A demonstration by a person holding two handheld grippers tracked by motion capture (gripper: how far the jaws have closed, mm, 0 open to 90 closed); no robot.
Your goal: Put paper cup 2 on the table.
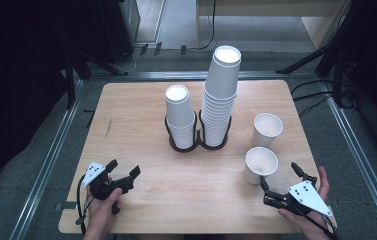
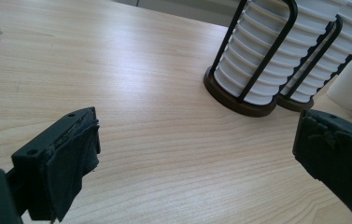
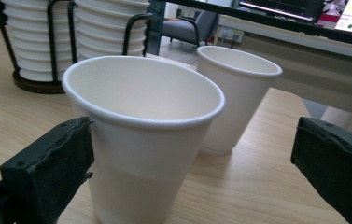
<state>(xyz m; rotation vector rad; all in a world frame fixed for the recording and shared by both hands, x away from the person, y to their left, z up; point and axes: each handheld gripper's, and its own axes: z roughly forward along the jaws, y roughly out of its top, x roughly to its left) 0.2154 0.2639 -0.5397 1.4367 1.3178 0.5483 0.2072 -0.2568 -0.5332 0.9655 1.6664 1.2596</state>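
Near the front left corner of the worktop (image 1: 141, 200), the left tool (image 1: 124, 171) rests in the person's left hand (image 1: 103, 212) with its jaws spread wide and nothing between them; in the left gripper view they frame bare wood, with the cup rack (image 2: 239, 100) ahead and to the right.

At the middle of the worktop, toward the back edge, stands that dark two-ring rack (image 1: 196, 145). Its left ring holds a short stack of white paper cups (image 1: 180, 117), its right ring a taller stack (image 1: 220, 100) that leans a little to the right.

Toward the right edge stand two loose paper cups, both upright and mouth up. The nearer cup (image 1: 260, 165) sits toward the front right corner; the farther cup (image 1: 267, 129) stands behind it, just beside but apart.

At the front right corner, the right tool (image 1: 278, 180) is held in the person's right hand (image 1: 308, 215). Its jaws are spread wide, pointing at the nearer cup (image 3: 141, 140). In the right gripper view that cup stands between the two jaws, close to the left one; whether that jaw touches it I cannot tell. The farther cup (image 3: 236, 98) shows behind it.
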